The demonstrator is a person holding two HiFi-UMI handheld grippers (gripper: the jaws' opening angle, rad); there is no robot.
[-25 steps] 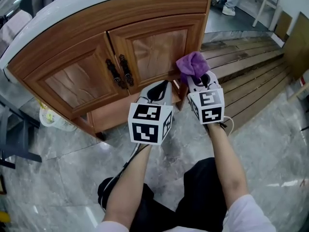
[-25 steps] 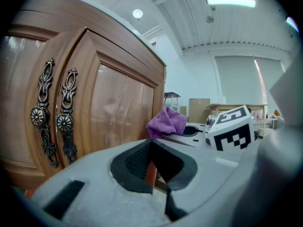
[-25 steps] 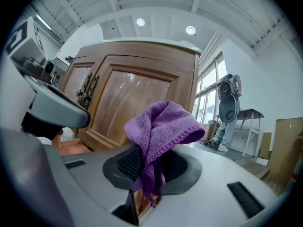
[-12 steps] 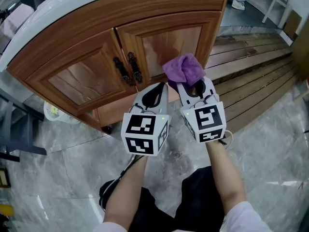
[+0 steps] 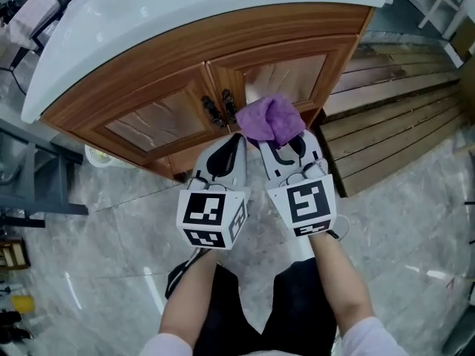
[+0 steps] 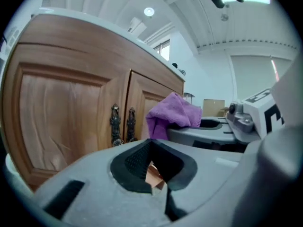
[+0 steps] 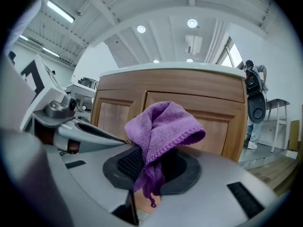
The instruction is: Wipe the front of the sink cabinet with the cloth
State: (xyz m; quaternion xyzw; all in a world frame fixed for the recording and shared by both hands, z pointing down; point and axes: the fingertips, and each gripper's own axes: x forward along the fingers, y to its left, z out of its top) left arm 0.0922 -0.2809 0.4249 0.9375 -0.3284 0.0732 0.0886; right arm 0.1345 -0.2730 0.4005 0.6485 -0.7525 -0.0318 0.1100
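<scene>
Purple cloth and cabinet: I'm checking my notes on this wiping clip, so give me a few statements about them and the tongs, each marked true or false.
1. The right tongs are shut on the purple cloth. True.
2. The left tongs hold a second cloth. False: they are shut with nothing between them.
3. Both cabinet doors are closed. True.
4. The door handles sit at the outer edges of the cabinet. False: they stand side by side in the middle, where the two doors meet.
5. The cloth lies on the floor. False: it is held up in front of the right door.
</scene>
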